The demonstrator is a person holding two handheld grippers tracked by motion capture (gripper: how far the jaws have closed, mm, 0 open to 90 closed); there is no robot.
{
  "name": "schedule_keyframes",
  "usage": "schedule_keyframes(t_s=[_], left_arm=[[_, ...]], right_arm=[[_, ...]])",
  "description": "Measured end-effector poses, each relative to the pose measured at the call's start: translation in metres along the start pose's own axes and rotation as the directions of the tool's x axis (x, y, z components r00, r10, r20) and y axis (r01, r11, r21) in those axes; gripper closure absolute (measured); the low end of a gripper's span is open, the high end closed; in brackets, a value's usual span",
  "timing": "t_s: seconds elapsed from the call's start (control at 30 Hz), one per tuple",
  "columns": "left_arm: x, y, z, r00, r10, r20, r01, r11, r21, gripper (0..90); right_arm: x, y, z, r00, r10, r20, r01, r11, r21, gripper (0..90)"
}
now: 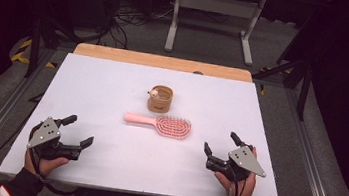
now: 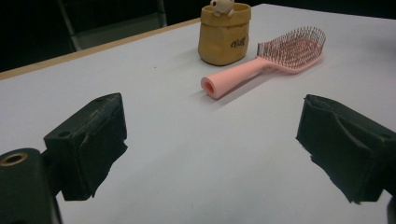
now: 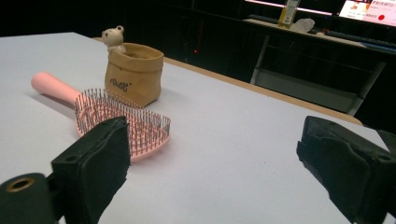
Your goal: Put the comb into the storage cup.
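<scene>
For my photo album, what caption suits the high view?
Two open grippers, left and right, flank a pink hairbrush and tan pouch on a white table.

Mid-table [image 1: 113, 85], a hairbrush [image 1: 161, 124] lies just in front of a small bag [image 1: 160, 99], handle pointing left.

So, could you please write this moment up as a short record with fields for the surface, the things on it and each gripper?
surface: white table with a wooden far edge
brush: pink hairbrush lying flat mid-table, bristles up, handle toward the person's left
pouch: small tan pouch upright just behind the brush, a tiny bear figure at its rim
left gripper: open, empty, near the table's front left
right gripper: open, empty, near the table's front right
contact: neither gripper touches the brush or pouch
</scene>
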State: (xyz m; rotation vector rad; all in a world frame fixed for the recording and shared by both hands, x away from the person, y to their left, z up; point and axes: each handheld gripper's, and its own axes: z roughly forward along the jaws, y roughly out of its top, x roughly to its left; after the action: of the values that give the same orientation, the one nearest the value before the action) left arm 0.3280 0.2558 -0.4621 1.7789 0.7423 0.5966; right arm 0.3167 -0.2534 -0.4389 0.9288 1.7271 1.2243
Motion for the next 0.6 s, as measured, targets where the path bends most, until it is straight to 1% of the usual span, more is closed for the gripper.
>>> schedule_keyframes(t_s=[0.1, 0.13, 0.2, 0.23, 0.27, 0.3, 0.37, 0.4, 0.47, 0.53, 0.57, 0.6], left_arm=[[0.0, 0.0, 0.001, 0.9999, 0.011, -0.007, -0.011, 0.9999, 0.008, 9.3], [0.0, 0.0, 0.001, 0.9999, 0.011, 0.001, -0.011, 0.9999, 0.008, 9.3], [-0.001, 0.0, 0.0, 0.9999, 0.013, -0.001, -0.013, 0.9998, 0.012, 9.4], [-0.001, -0.001, -0.001, 0.9999, 0.013, 0.004, -0.013, 0.9999, 0.008, 9.4], [-0.002, -0.001, -0.002, 0.9998, 0.02, 0.008, -0.02, 0.9996, 0.019, 9.4], [-0.003, -0.002, -0.002, 0.9996, 0.028, 0.003, -0.028, 0.9995, 0.016, 9.4], [-0.003, -0.002, -0.003, 0.9996, 0.024, 0.012, -0.024, 0.9997, 0.011, 9.4], [-0.004, -0.002, -0.004, 0.9995, 0.028, 0.01, -0.029, 0.9994, 0.019, 9.4], [-0.004, -0.003, -0.003, 0.9994, 0.034, 0.01, -0.034, 0.9992, 0.021, 9.4], [-0.005, -0.003, -0.002, 0.9994, 0.035, 0.006, -0.035, 0.999, 0.028, 9.5], [-0.004, -0.003, -0.002, 0.9991, 0.042, 0.005, -0.042, 0.9986, 0.032, 9.6], [-0.004, -0.003, -0.001, 0.9992, 0.039, 0.006, -0.039, 0.9984, 0.04, 9.6]], right_arm=[[0.0, -0.002, 0.002, 1.0, -0.001, -0.004, 0.001, 1.0, 0.006, 9.7], [0.0, -0.003, 0.003, 1.0, -0.003, -0.005, 0.003, 1.0, 0.011, 9.7], [0.003, -0.004, 0.006, 0.9999, 0.004, -0.015, -0.004, 1.0, 0.024, 9.8], [0.003, -0.004, 0.006, 0.9999, 0.004, -0.015, -0.004, 1.0, 0.024, 9.8], [0.004, -0.003, 0.006, 0.9999, 0.0, -0.016, 0.0, 1.0, 0.027, 9.8], [0.006, -0.002, 0.005, 0.9998, -0.007, -0.02, 0.007, 1.0, 0.018, 9.9], [0.009, -0.001, 0.006, 0.9994, -0.021, -0.029, 0.021, 1.0, 0.019, 10.2], [0.01, -0.001, 0.006, 0.9993, -0.021, -0.031, 0.022, 1.0, 0.02, 10.4], [0.013, 0.0, 0.008, 0.9987, -0.017, -0.047, 0.019, 0.999, 0.026, 11.6], [0.015, 0.002, 0.011, 0.9979, -0.029, -0.058, 0.03, 0.999, 0.02, 13.9], [0.017, 0.003, 0.012, 0.9972, -0.027, -0.07, 0.028, 0.999, 0.02, 14.8], [0.018, 0.005, 0.013, 0.9964, -0.025, -0.081, 0.026, 1.0, 0.014, 16.2]])
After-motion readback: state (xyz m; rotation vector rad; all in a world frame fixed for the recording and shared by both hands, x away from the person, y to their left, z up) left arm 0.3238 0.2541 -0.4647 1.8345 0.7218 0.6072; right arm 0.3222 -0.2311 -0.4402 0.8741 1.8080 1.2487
